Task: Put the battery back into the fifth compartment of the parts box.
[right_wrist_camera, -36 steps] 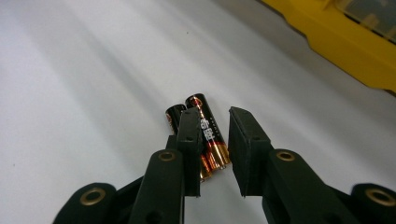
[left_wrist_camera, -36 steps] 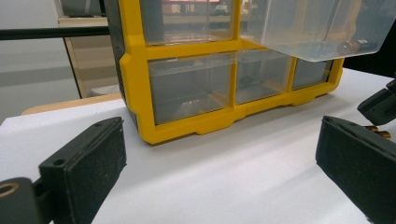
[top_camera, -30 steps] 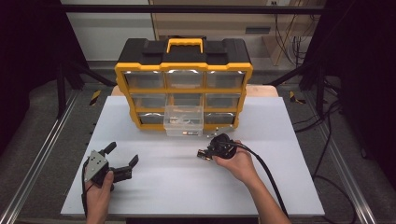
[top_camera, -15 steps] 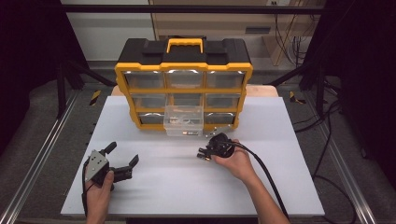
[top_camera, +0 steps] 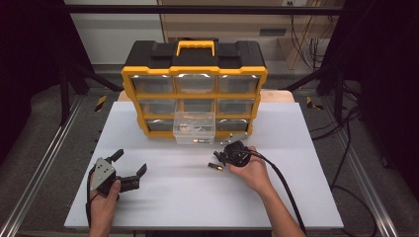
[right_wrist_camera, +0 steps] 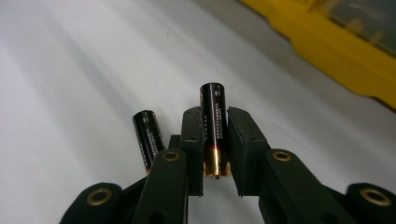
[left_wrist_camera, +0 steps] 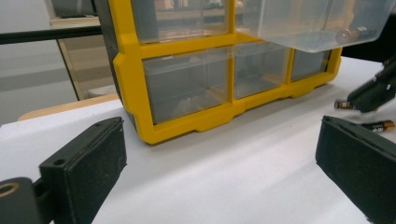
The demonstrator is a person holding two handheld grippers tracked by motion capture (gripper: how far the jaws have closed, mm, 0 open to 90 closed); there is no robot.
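Battery (right_wrist_camera: 214,130) lies lengthwise between clamped jaws, gold end rearward.

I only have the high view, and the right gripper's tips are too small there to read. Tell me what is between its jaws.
Observer: The right gripper is shut on a black battery, gold end toward its camera.
Operator: Report any other loose battery near it.
Observer: A second battery lies on the white table, just beside the jaws and free of them.
Operator: Now check the pulled-out drawer from the left gripper's side.
Observer: Through the clear drawer wall, one battery inside rests at the front edge. The left gripper is open, with nothing between its pads.
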